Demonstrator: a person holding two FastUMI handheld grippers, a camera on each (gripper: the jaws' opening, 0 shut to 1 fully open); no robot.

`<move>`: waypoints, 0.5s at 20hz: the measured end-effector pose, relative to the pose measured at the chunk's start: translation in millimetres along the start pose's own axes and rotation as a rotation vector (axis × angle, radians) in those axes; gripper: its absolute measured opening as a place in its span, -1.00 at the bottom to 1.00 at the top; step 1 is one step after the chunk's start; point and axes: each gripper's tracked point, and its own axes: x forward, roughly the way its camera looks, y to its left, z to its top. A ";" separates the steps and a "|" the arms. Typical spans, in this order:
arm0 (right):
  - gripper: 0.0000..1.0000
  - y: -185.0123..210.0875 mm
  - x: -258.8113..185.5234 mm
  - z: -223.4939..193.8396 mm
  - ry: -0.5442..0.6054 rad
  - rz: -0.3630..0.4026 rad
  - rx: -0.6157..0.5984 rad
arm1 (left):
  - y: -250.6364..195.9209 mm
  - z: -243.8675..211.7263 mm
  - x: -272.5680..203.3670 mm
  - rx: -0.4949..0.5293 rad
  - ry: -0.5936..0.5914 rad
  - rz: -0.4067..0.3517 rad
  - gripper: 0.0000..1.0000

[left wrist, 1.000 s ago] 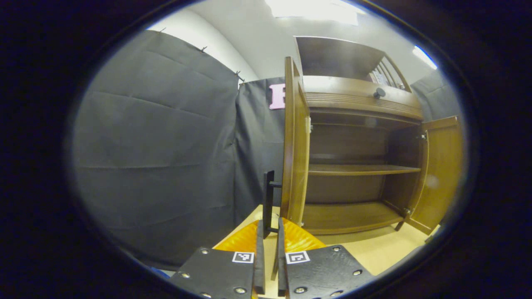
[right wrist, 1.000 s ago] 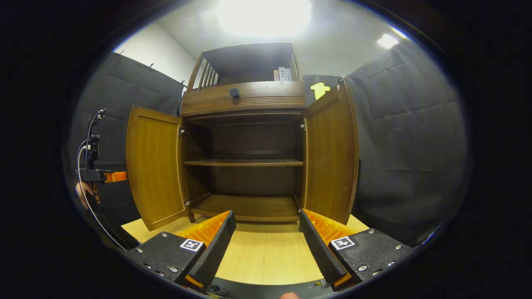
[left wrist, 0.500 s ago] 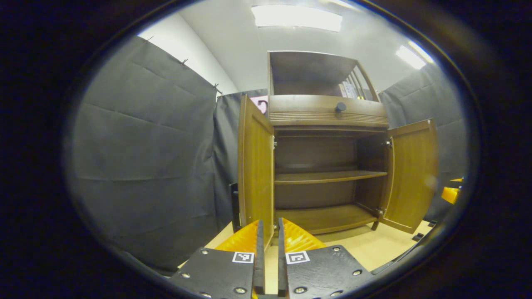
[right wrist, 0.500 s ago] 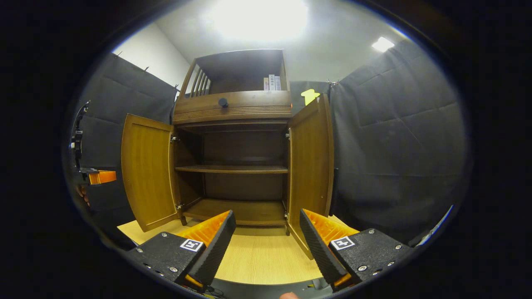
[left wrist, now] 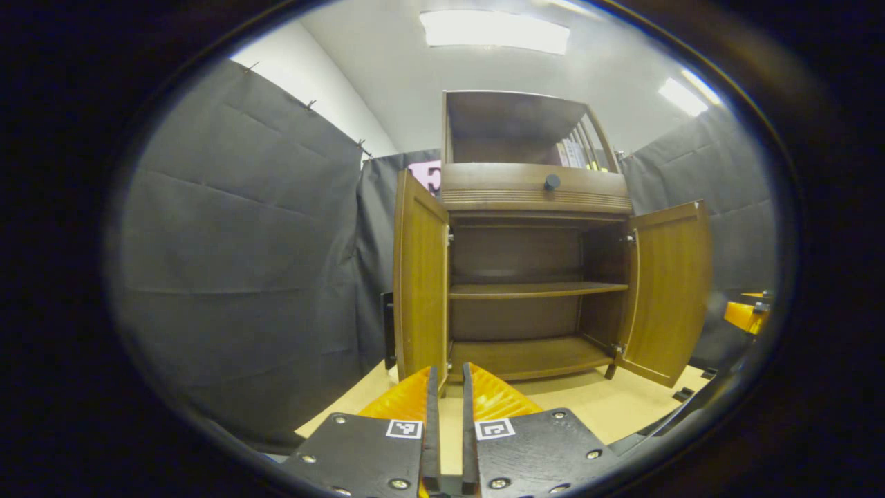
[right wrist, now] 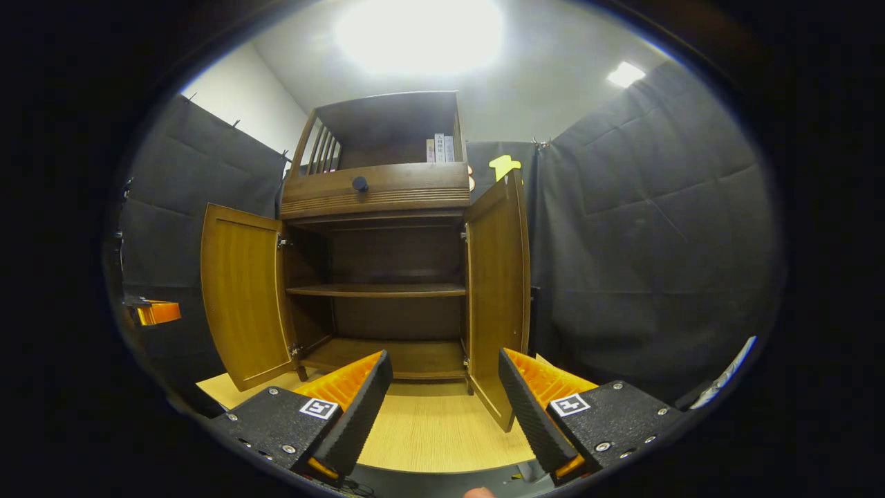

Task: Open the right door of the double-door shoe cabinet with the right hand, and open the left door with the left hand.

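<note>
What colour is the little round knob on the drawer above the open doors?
The knob is black, set against the brown wooden drawer front. It shows best in the right gripper view.

My views are lit from ceiling panels at twelve o'clock; the one in my right gripper view glares white. The cabinet interior sits in shadow. Straight edges bow toward the rims. Focus is sharp throughout.
</note>
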 end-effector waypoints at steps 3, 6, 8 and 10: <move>0.87 -1.0 -1.8 0.0 0.003 -0.004 0.009 | -4.8 -5.1 -13.6 0.009 0.002 0.010 -0.87; 0.90 -3.3 -3.2 0.1 0.001 -0.016 0.008 | -10.3 -4.6 -21.4 0.021 0.004 -0.005 -0.77; 0.86 -4.1 -5.0 2.1 -0.001 -0.019 0.019 | -11.8 -4.5 -26.1 0.034 0.011 -0.009 -0.36; 0.87 -5.9 -4.4 2.6 -0.001 -0.023 0.020 | -11.8 -3.9 -25.3 0.031 0.005 -0.003 -0.10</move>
